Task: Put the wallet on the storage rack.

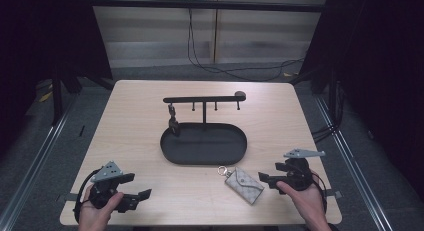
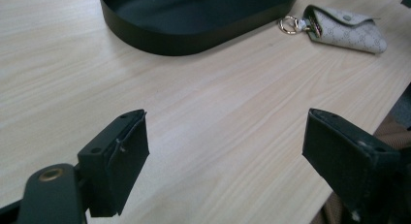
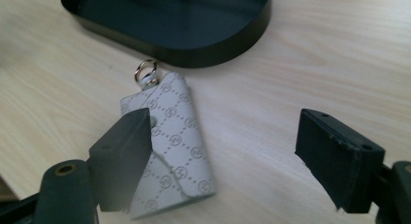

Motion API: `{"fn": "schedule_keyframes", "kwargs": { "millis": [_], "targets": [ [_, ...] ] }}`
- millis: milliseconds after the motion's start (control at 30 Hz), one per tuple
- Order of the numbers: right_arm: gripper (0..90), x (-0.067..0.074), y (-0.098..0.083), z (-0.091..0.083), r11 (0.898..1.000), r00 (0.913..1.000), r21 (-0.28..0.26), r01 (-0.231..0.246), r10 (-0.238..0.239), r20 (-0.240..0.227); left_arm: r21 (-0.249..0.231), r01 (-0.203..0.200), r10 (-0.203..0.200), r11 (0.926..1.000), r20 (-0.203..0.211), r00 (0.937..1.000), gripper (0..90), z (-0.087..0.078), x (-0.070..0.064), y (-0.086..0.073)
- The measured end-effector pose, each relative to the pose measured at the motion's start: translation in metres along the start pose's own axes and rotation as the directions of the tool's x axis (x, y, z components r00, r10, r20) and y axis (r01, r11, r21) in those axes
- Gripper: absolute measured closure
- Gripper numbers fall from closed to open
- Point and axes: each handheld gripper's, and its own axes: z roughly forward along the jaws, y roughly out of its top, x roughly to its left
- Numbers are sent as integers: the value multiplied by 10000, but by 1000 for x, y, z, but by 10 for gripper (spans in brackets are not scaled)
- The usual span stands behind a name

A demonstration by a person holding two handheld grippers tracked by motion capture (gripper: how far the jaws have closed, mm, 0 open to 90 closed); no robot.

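A pale patterned key pouch (image 1: 244,184) (image 3: 174,151) with a metal ring (image 3: 146,72) (image 2: 290,24) lies flat on the wooden table, just in front of a black oval tray (image 1: 165,146). My right gripper (image 1: 267,180) (image 3: 225,156) hovers right of the pouch, open, its left jaw over the pouch's edge and nothing pressed between the pads. At the table's front left corner my left gripper (image 1: 136,188) (image 2: 225,151) stands open over bare wood, pouch (image 2: 346,27) far off.
A black rack with small hooks (image 1: 204,99) rises behind the tray (image 2: 184,37) (image 3: 218,49); a dark item hangs from its left hook (image 1: 173,122). Table edges lie close behind both hands. Cables trail on the floor beyond the table.
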Motion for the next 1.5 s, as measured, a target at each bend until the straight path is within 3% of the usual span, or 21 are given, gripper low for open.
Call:
{"fn": "schedule_keyframes", "kwargs": {
  "millis": [167, 400, 500, 700, 833, 1033, 1267, 1300, 1500],
  "targets": [
    [206, 9, 5, 15, 9949, 9994, 990, 175, -144, -318, -38, -174, 174, 9998, 79, 9998, 166, -1, -3, -4],
    [207, 18, 16, 27, 9824, 9971, 1769, 596, -503, -567, 122, 231, -234, 9997, 245, 9994, 167, 3, 6, -15],
    [198, 22, 21, 30, 9728, 9959, 2206, 706, -563, -704, 63, 435, -436, 9990, 210, 9988, 168, 3, 11, -16],
    [194, 25, 29, 41, 9519, 9942, 2902, 984, -810, -712, 277, 400, -408, 9988, 265, 9988, 171, 7, 11, -18],
    [203, 30, 33, 46, 9343, 9927, 3378, 1138, -932, -768, 498, 297, -314, 9983, 343, 9989, 170, 10, 7, -18],
    [237, 35, 40, 57, 8934, 9879, 4225, 1529, -1268, -894, 568, 79, -101, 9984, 389, 9992, 170, 10, 2, -17],
    [255, 38, 49, 67, 8591, 9853, 4829, 1696, -1386, -996, 661, 103, -127, 9978, 360, 9993, 170, 13, 0, -18],
    [254, 39, 50, 69, 8487, 9848, 4997, 1734, -1449, -957, 711, 77, -107, 9974, 421, 9991, 170, 13, 0, -17],
    [273, 43, 57, 75, 8164, 9821, 5459, 1882, -1537, -1088, 726, 68, -99, 9973, 426, 9990, 170, 14, -1, -18]
  ]
}}
